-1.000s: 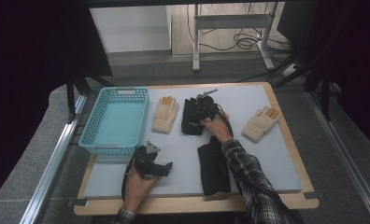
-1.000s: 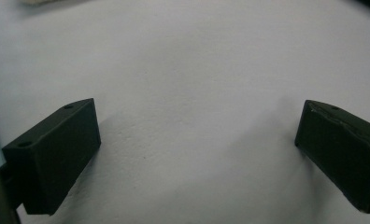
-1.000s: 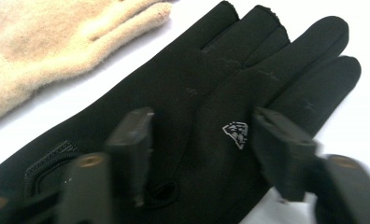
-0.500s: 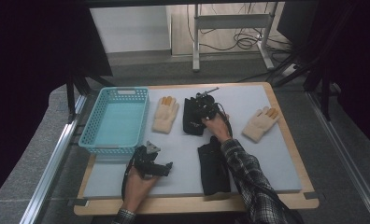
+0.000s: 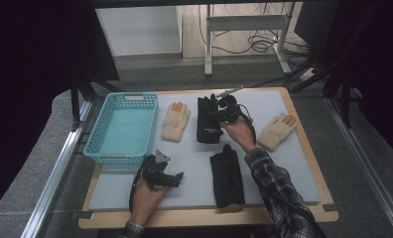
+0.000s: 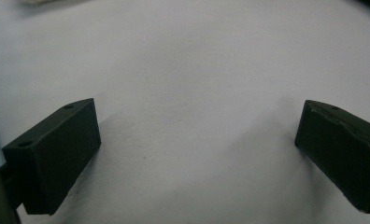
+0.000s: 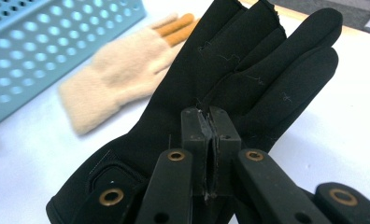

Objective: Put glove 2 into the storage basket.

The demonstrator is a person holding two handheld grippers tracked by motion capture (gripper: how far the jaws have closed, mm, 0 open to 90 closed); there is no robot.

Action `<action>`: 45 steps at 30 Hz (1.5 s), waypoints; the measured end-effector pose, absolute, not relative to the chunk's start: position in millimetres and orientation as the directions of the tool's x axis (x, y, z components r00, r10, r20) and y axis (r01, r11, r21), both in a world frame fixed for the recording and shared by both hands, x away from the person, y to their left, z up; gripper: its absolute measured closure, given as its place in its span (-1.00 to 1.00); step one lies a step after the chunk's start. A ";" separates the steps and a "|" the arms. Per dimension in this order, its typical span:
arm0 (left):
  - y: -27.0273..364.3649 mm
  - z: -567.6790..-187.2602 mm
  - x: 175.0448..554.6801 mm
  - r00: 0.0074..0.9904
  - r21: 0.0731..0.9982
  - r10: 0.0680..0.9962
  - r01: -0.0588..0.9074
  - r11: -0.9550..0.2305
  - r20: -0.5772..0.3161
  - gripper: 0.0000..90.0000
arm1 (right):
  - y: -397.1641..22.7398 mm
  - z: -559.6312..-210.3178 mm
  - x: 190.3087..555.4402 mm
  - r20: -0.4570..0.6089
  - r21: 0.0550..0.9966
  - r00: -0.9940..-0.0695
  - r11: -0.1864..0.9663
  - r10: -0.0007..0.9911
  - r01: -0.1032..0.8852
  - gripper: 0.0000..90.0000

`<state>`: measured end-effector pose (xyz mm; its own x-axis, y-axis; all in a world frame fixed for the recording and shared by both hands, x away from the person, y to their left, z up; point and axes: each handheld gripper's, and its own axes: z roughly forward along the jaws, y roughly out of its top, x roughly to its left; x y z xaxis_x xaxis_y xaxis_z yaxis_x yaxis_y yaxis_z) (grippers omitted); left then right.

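Near the far middle of the table, the right gripper is pinching the black glove, its jaws pressed together on a fold of fabric at the palm; the right gripper view is showing that glove rising off the surface where it is nipped. It is lying between a cream glove and another cream glove, with a second black glove nearer the person. The left gripper is resting low over bare table near the front, jaws spread wide and holding nothing. The step in hand looks like the pickup: the grasp is made and the lift is just starting. Next, I judge, the glove is needing a clean raise so its fingers clear the table, then a carry leftward over the cream glove to the basket, or across to its black partner; which one I cannot tell.
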<state>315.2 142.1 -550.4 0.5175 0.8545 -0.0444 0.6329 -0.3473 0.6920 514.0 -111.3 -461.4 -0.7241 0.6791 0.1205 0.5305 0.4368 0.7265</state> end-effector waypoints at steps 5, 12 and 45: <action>142.1 -550.4 315.2 0.518 0.692 0.854 0.633 -0.348 -0.044 -0.98 | -118.9 -451.0 496.3 0.112 0.734 -0.748 0.453 0.655 0.506 0.91; 141.9 -550.4 315.2 0.518 0.692 0.854 0.633 -0.347 -0.045 -0.98 | -135.0 -439.7 464.3 0.124 0.741 -0.769 0.457 0.627 0.492 0.90; 141.9 -550.1 315.0 0.518 0.691 0.854 0.633 -0.348 -0.044 -0.98 | -181.9 -472.3 328.6 0.114 0.665 -0.745 0.507 0.657 0.549 0.86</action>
